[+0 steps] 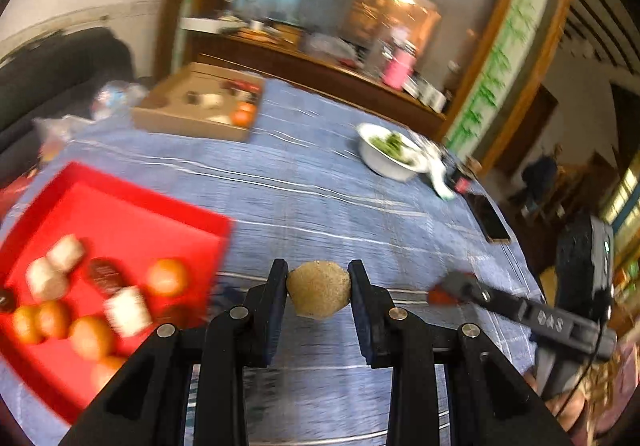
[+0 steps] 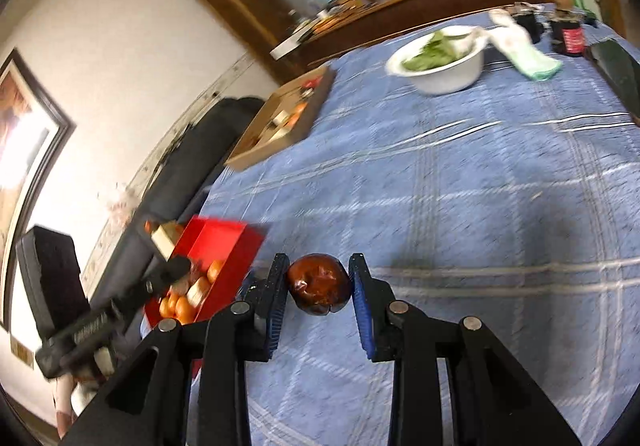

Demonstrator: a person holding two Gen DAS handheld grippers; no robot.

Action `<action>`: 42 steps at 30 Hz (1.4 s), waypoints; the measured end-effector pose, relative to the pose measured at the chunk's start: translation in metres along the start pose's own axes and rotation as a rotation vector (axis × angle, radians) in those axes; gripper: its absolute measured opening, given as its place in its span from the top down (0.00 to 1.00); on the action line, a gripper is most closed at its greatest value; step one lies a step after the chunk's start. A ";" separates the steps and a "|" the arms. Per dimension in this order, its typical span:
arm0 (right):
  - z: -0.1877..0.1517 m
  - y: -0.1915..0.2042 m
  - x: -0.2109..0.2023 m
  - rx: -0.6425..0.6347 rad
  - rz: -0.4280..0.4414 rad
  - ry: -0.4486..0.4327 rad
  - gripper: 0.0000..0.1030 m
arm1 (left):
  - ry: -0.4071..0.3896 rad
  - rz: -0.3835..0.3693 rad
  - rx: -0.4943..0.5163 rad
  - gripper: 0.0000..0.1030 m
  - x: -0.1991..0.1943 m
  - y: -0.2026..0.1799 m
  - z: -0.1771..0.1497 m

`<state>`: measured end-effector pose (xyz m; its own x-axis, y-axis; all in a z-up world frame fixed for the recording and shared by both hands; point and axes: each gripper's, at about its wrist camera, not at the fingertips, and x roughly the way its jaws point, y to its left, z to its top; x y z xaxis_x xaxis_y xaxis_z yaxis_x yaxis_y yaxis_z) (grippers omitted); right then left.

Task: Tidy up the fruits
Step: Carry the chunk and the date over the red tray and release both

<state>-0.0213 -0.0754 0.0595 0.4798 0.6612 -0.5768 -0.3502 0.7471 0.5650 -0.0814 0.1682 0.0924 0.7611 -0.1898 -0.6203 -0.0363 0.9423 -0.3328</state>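
Note:
My left gripper (image 1: 319, 286) is shut on a tan, rough-skinned round fruit (image 1: 319, 289) and holds it above the blue checked tablecloth. My right gripper (image 2: 319, 284) is shut on a dark red-brown glossy fruit (image 2: 319, 284), also above the cloth. A red tray (image 1: 132, 202) lies to the left with several oranges (image 1: 167, 277), white wrapped pieces and a dark round item. The tray also shows in the right wrist view (image 2: 224, 242). The right gripper appears in the left wrist view (image 1: 452, 288), and the left gripper's body shows in the right wrist view (image 2: 120, 298).
A cardboard box (image 1: 200, 102) with an orange and small items sits at the far left of the table. A white bowl of greens (image 1: 390, 152) stands at the far right, with a cloth, dark bottles (image 2: 570, 32) and a phone (image 1: 489, 216) near it. A dark sofa lies beyond the table's left edge.

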 end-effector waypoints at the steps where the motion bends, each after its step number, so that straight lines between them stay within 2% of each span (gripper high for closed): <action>1: -0.002 0.008 0.002 -0.011 0.004 0.009 0.71 | -0.011 0.005 -0.021 0.70 -0.006 0.010 0.000; 8: -0.022 0.082 0.019 -0.145 0.026 0.067 0.71 | -0.072 0.075 -0.180 0.70 -0.040 0.086 -0.006; 15: -0.043 0.138 0.063 -0.237 0.043 0.165 0.71 | -0.111 0.179 -0.263 0.69 -0.056 0.143 -0.018; 19: -0.051 0.163 0.089 -0.281 0.037 0.208 0.71 | -0.113 0.222 -0.279 0.69 -0.059 0.162 -0.024; 26: -0.047 0.196 0.134 -0.346 -0.011 0.240 0.71 | -0.089 0.225 -0.297 0.69 -0.049 0.181 -0.031; 34: -0.027 0.208 0.183 -0.357 -0.099 0.245 0.71 | -0.050 0.246 -0.244 0.69 -0.037 0.176 -0.036; 36: -0.025 0.209 0.191 -0.359 -0.109 0.253 0.71 | -0.050 0.237 -0.241 0.65 -0.036 0.176 -0.037; 40: -0.024 0.210 0.202 -0.367 -0.120 0.252 0.71 | -0.071 0.244 -0.236 0.49 -0.043 0.177 -0.035; 42: -0.024 0.210 0.205 -0.365 -0.128 0.247 0.71 | -0.082 0.256 -0.236 0.45 -0.046 0.177 -0.034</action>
<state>-0.0159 0.2189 0.0458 0.3475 0.5255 -0.7766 -0.5819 0.7703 0.2608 -0.1444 0.3343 0.0380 0.7567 0.0762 -0.6493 -0.3741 0.8650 -0.3345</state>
